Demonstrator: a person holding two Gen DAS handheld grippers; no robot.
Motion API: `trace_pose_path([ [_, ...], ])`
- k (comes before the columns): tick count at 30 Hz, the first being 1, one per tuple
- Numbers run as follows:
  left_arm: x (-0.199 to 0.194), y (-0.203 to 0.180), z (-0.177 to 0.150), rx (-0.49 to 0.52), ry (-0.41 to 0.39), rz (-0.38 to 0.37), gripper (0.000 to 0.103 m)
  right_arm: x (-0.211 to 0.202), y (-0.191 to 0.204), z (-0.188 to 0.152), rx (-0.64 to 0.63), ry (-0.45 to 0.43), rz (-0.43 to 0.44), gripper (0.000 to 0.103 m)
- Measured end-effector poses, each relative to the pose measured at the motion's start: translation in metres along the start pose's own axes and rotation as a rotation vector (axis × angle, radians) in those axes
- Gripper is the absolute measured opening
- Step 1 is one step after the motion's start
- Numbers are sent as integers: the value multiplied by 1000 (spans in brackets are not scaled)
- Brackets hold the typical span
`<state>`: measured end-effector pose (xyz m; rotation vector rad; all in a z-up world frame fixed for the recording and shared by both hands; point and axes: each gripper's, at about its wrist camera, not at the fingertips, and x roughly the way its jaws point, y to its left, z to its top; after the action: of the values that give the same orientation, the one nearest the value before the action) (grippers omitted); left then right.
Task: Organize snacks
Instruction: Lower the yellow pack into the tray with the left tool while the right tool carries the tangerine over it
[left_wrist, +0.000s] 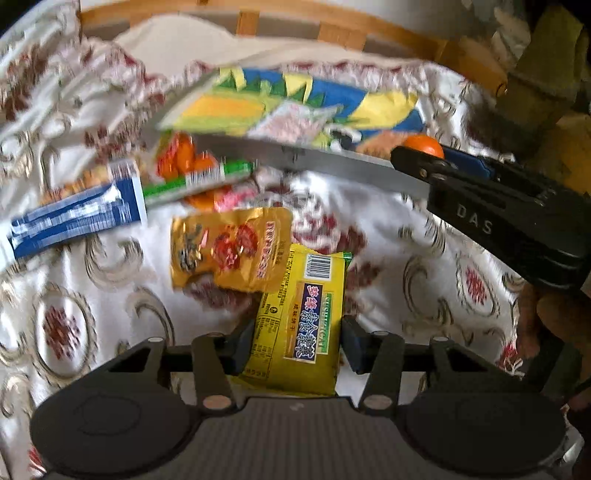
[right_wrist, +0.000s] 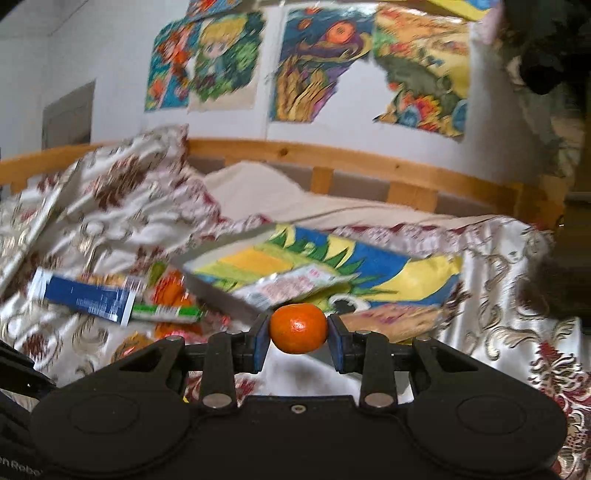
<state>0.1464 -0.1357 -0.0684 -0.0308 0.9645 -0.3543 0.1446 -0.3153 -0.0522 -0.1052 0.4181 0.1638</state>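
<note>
With the right gripper (right_wrist: 298, 334) clamping the orange (right_wrist: 298, 328) and the left gripper (left_wrist: 295, 341) pinching the yellow packet (left_wrist: 300, 325), we lift both gently, squeezing neither, toward the far box (right_wrist: 258, 266).

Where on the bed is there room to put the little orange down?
Bare bedspread lies left of the gold packet and below the blue packet; more lies right of the yellow packet. Around the colourful box, it's crowded.

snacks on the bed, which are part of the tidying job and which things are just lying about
Job:
yellow cracker pack in left tongs
orange in right tongs
gold pouch
blue pack

Lying about:
colourful box
wall posters
</note>
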Motion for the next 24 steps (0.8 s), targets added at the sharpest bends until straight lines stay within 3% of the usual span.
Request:
trace_pose_path([
  [7,-19,-4,22,-29,-149,-48,54,-3,-13,5,52,-72,-89,35],
  [15,-2,1,86,9,-286,-23,54,26,-35,3,140,-106,-136,35],
  [24,63,24,147,-51,-294,4,54,78,-20,1,62,-70,-87,35],
])
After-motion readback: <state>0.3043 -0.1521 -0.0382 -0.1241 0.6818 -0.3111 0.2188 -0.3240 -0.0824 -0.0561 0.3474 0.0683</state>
